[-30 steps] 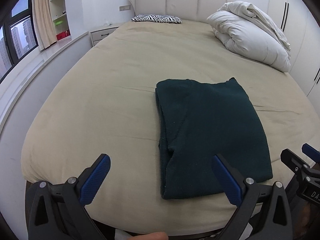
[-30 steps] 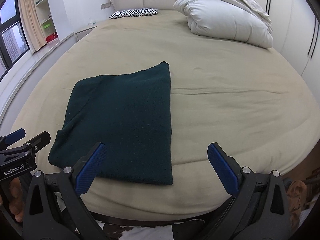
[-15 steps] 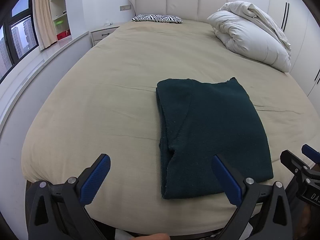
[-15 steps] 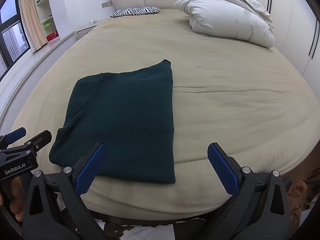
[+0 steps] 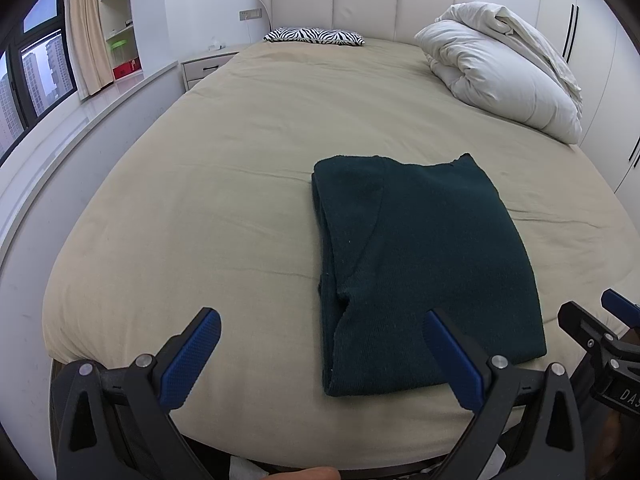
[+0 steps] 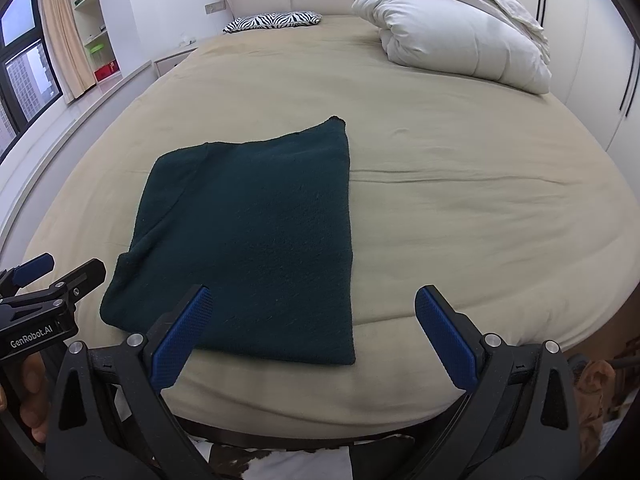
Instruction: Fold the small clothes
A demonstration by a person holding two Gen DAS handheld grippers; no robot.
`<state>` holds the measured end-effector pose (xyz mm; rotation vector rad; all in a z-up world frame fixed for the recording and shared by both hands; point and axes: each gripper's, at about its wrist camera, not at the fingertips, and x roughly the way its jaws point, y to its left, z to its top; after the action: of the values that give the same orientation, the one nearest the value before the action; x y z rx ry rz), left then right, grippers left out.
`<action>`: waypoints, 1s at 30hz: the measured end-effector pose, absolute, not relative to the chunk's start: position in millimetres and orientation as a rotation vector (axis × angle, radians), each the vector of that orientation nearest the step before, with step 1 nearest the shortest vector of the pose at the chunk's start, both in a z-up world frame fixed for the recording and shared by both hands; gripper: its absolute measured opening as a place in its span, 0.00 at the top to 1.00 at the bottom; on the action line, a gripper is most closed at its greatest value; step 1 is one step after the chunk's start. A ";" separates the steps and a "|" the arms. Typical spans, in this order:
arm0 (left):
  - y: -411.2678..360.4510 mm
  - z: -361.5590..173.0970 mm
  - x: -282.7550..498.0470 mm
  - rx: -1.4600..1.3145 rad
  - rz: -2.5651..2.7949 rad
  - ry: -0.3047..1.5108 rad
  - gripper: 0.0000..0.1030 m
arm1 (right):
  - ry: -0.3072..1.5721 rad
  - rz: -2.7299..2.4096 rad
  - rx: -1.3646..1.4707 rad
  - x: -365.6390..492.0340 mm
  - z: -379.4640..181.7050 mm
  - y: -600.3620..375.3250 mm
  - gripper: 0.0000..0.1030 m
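A dark green knit garment (image 5: 424, 264) lies folded into a flat rectangle near the foot of the beige bed (image 5: 224, 168). In the right wrist view the same garment (image 6: 248, 232) sits left of centre. My left gripper (image 5: 320, 344) hangs open over the bed's front edge, its right blue pad over the garment's near hem, nothing between the fingers. My right gripper (image 6: 312, 320) is also open and empty, its left pad above the garment's near edge. Each gripper shows at the rim of the other's view.
A rolled white duvet (image 5: 500, 76) lies at the bed's far right, a zebra-print pillow (image 5: 316, 35) by the padded headboard. A nightstand (image 5: 204, 66), window ledge and shelves run along the left. Wardrobe doors (image 5: 600, 60) stand on the right. A hand (image 6: 32, 380) grips the left tool.
Both grippers have drawn back and risen slightly, so the garment sits a little farther off. The garment itself has not moved, and both grippers stay open.
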<state>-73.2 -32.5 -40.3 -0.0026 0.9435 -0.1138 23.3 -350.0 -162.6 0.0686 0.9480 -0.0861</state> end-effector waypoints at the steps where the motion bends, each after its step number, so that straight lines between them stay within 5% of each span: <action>1: -32.3 -40.5 -73.0 -0.002 -0.114 0.943 0.00 | 0.948 -0.086 0.068 23.5 -162.8 -350.2 0.00; 30: -33.2 -40.9 -74.8 -0.001 -0.115 0.945 0.00 | 0.954 -0.078 0.077 23.1 -165.4 -348.3 0.00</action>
<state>-74.8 -33.2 -40.9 -0.0014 0.9450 -0.1149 23.1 -348.3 -165.4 0.0775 0.9539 -0.0778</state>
